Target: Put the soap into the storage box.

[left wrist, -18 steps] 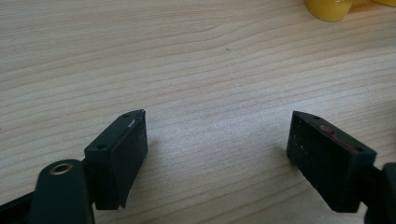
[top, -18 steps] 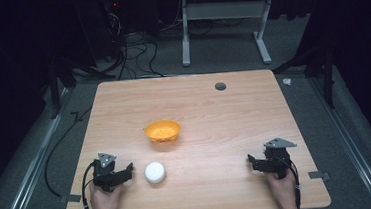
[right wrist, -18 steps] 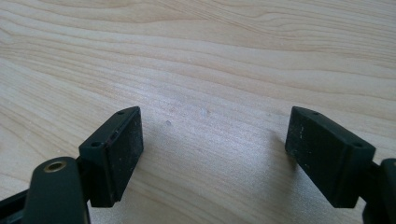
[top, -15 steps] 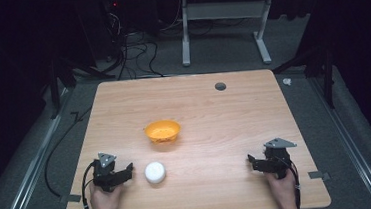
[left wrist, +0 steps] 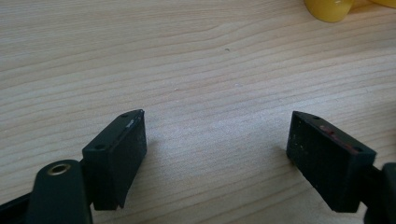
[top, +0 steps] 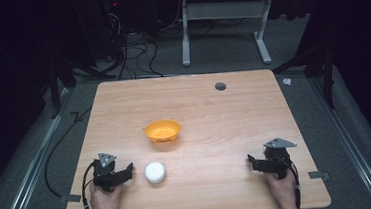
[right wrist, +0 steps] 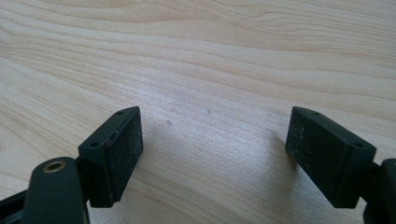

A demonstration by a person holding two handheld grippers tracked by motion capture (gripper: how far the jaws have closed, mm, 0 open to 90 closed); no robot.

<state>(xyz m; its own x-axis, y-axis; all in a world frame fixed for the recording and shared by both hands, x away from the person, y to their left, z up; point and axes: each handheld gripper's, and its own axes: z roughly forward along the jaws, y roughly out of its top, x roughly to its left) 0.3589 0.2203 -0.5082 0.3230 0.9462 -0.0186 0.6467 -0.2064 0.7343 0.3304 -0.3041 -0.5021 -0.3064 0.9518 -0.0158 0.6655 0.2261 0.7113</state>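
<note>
Sitting wide open and empty, the left gripper (top: pixel 127 169) and right gripper (top: pixel 252 160) are occupying the table's (top: pixel 225 126) lower corners.

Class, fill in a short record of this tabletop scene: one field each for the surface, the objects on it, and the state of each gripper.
surface: wooden table with a small dark hole near its far edge
bowl: orange bowl, upright, mid-table
white object: round white object, just right of the left gripper, apart from the bowl
left gripper: open, nothing held
right gripper: open, nothing held
</note>
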